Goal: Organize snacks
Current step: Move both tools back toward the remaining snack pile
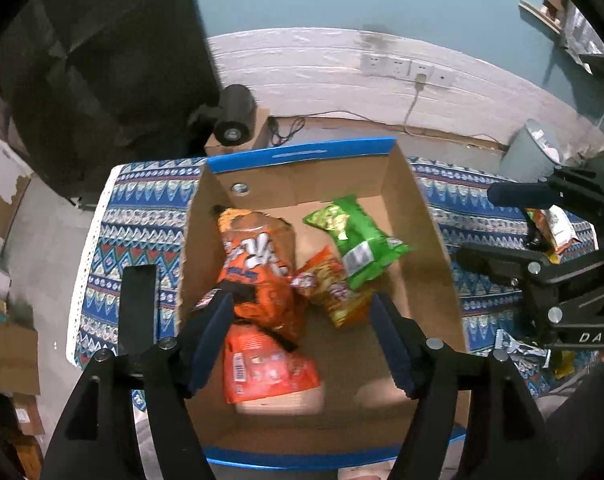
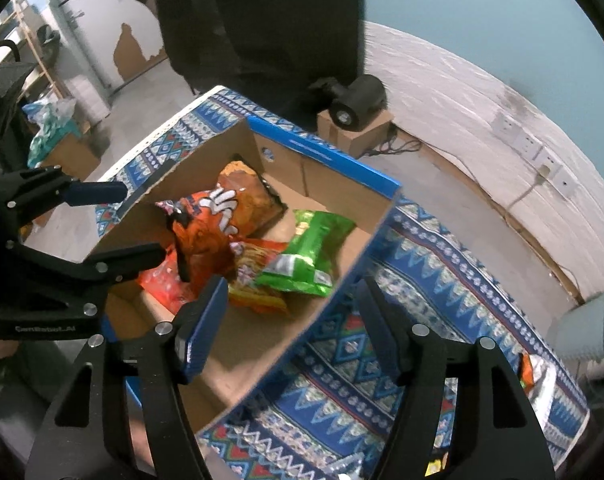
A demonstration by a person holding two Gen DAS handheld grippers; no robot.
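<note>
Cardboard box point(image 1: 430, 240) holds 4 snack bags; remaining snacks point(image 2: 536, 372) lie right of it, nearer the right claw point(image 2: 297, 332), spread empty; left claw point(image 1: 302, 344) likewise spread.

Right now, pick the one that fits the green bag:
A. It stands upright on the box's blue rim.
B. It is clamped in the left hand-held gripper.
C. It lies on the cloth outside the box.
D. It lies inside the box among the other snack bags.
D: the green bag lies flat on the floor of the box, partly over a yellow-orange bag, and no hand-held gripper touches it.
</note>
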